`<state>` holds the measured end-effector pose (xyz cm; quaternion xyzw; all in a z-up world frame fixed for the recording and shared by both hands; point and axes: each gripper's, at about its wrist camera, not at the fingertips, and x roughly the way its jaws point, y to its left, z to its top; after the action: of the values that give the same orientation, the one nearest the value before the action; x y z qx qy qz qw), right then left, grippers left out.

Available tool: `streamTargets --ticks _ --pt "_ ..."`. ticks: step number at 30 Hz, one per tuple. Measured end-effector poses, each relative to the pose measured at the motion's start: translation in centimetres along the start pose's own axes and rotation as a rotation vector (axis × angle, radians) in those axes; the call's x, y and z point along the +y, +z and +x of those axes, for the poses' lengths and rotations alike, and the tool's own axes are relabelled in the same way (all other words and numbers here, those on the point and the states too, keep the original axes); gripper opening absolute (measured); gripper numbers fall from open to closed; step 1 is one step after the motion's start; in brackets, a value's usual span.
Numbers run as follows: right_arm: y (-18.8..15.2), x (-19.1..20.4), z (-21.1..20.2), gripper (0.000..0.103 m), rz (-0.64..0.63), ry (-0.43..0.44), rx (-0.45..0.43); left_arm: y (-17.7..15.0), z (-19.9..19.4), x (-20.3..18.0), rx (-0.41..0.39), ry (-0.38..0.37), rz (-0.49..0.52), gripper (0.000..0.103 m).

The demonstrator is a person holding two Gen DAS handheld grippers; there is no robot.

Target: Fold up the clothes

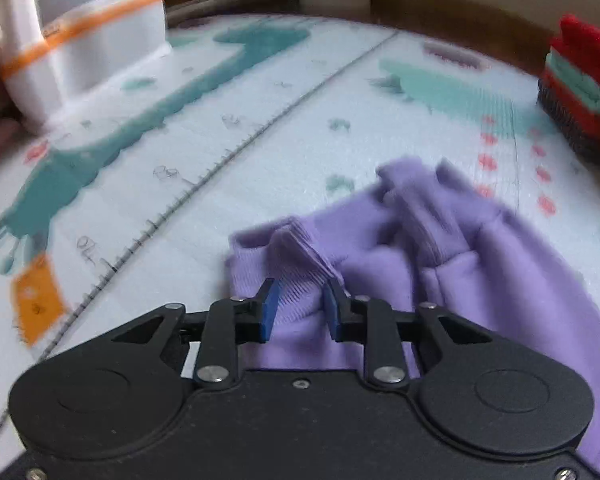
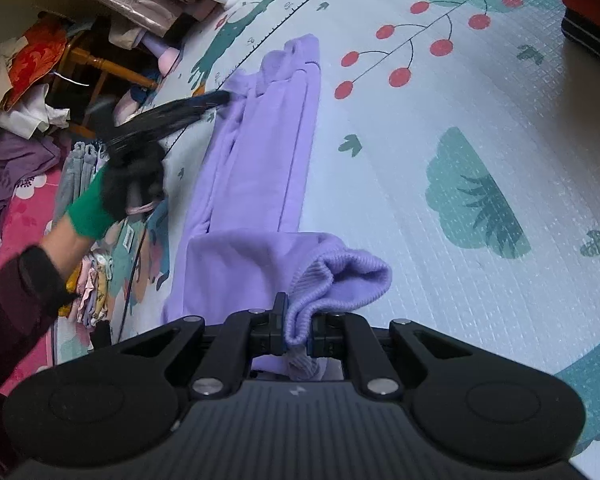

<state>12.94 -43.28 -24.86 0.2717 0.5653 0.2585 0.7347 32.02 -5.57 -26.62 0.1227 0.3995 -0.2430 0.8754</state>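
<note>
A printed play mat (image 2: 440,152) covered the floor, with the purple garment (image 2: 256,168) stretched along it toward the mat's left edge, one end folded back. A stack of folded clothes (image 1: 580,92) sat at the mat's far right edge and a white box (image 1: 88,56) at its far left corner. The right hand-held gripper (image 2: 296,332) was clamped on the garment's ribbed cuff (image 2: 340,276); the left hand-held gripper (image 1: 300,308) straddled a ribbed edge, its blue pads (image 1: 269,308) apart
</note>
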Motion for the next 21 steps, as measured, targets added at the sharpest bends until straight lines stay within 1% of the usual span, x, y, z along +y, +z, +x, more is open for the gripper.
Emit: streamTargets --ticks 1,3,4,6,7,8,10,12,14,16,19,21 --pt "0.0 0.1 0.1 0.01 0.0 0.0 0.0 0.5 0.4 0.5 0.003 -0.018 -0.032 0.024" --pt "0.1 0.4 0.0 0.01 -0.001 0.002 -0.009 1.6 0.1 1.4 0.058 -0.024 -0.07 0.025" --pt "0.2 0.5 -0.1 0.01 -0.003 0.008 -0.015 1.7 -1.0 1.5 0.031 0.007 -0.06 0.025" --pt "0.4 0.9 -0.4 0.01 -0.008 0.021 -0.028 0.7 -4.3 2.1 -0.052 -0.033 -0.103 0.025" --pt "0.5 1.0 -0.4 0.01 -0.009 0.025 -0.032 -0.2 -6.4 2.3 -0.09 -0.053 -0.125 0.025" --pt "0.6 1.0 -0.4 0.01 -0.01 0.028 -0.035 -1.3 -8.4 2.1 -0.12 -0.047 -0.12 0.025" --pt "0.8 1.1 -0.5 0.01 -0.012 0.036 -0.041 -4.1 -12.0 1.7 -0.146 -0.047 -0.09 0.025" --pt "0.9 1.2 -0.6 0.01 -0.019 0.037 -0.036 -6.9 -14.8 0.2 -0.149 -0.069 -0.053 0.025" --pt "1.0 1.4 -0.9 0.01 -0.022 0.043 -0.03 -9.7 -16.6 -2.2 -0.122 -0.083 -0.002 0.025" --pt "1.1 1.6 -1.2 0.01 -0.025 0.048 -0.025 -12.0 -15.2 -4.6 -0.061 -0.114 0.016 0.025" --pt "1.1 1.8 -1.7 0.01 -0.017 0.046 -0.031 -15.0 -11.4 -7.1 -0.051 -0.088 0.038 0.024" --pt "1.1 2.0 -2.0 0.01 -0.007 0.042 -0.04 -14.3 -11.6 -7.2 -0.011 -0.097 0.094 0.024"
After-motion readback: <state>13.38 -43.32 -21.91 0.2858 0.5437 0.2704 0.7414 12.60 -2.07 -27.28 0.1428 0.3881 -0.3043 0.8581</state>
